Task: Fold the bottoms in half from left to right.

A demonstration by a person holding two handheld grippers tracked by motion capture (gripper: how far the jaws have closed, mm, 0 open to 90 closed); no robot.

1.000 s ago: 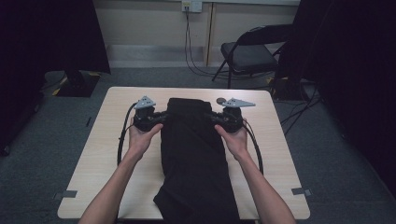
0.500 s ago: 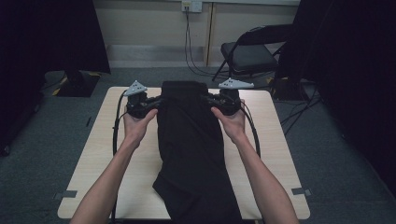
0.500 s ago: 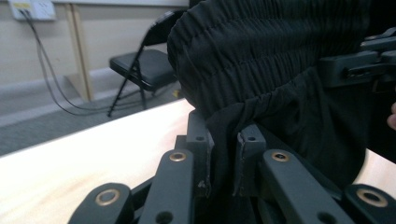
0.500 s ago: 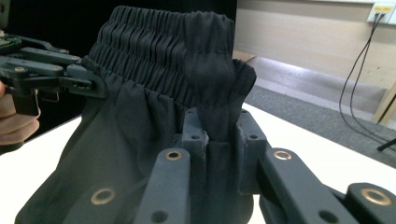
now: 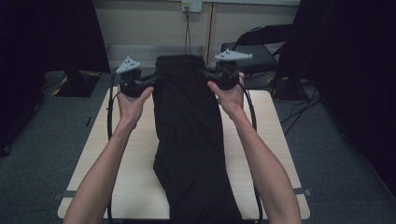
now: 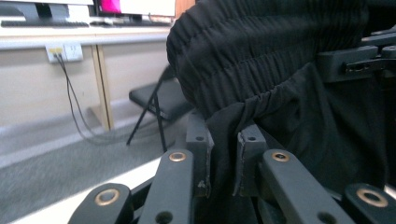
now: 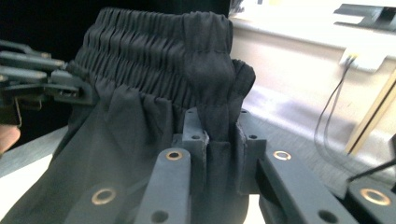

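Note:
Black trousers (image 5: 189, 135) with a gathered elastic waistband (image 5: 177, 59) hang from both grippers above the wooden table (image 5: 135, 154); the legs trail down over the table toward the person. My left gripper (image 5: 150, 81) is shut on the waistband's left edge, the cloth pinched between its pads (image 6: 223, 156). My right gripper (image 5: 205, 73) is shut on the waistband's right edge, where a fold of fabric (image 7: 208, 70) bulges up between its pads (image 7: 219, 154). In the right gripper view the left gripper (image 7: 28, 70) shows across the waistband.
A black folding chair (image 5: 254, 44) stands beyond the table's far edge, below a wall outlet with a cable (image 5: 189, 18). Dark curtains close both sides. Black cables (image 5: 110, 107) loop from the grippers over the tabletop.
Both hands have risen and moved toward the table's far edge, lifting the waistband off the tabletop. The trousers now hang stretched between the grippers.

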